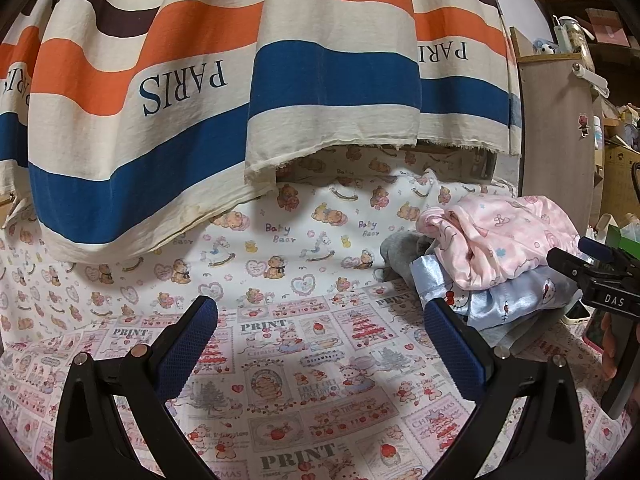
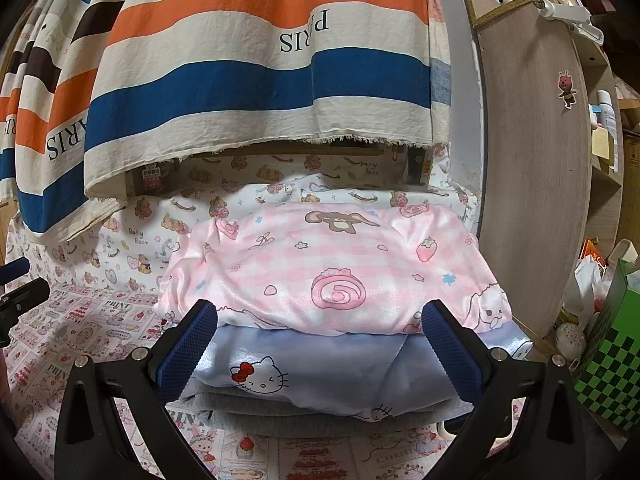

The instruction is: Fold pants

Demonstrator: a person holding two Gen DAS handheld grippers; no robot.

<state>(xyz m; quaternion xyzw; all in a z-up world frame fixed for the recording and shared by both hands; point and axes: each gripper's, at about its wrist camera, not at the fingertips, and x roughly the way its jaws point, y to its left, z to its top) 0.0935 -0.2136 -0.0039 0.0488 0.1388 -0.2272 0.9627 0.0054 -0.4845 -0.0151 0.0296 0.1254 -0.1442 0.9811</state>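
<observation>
folded pink pants (image 2: pixel 336 268) lie crosswise atop stack; right tongs (image 2: pixel 320 344) gape.

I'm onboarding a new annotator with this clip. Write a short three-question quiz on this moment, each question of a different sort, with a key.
1. True or false: the right gripper is clamped on the pink garment.
2. Which garment lies directly under the pink garment in the stack? A) grey garment B) pale blue Hello Kitty garment C) the striped cloth
3. Fill in: the left gripper faces only the printed ______ between its fingers.

Key: 1 false, both grippers are open and hold nothing; 2 B; 3 sheet.
</observation>
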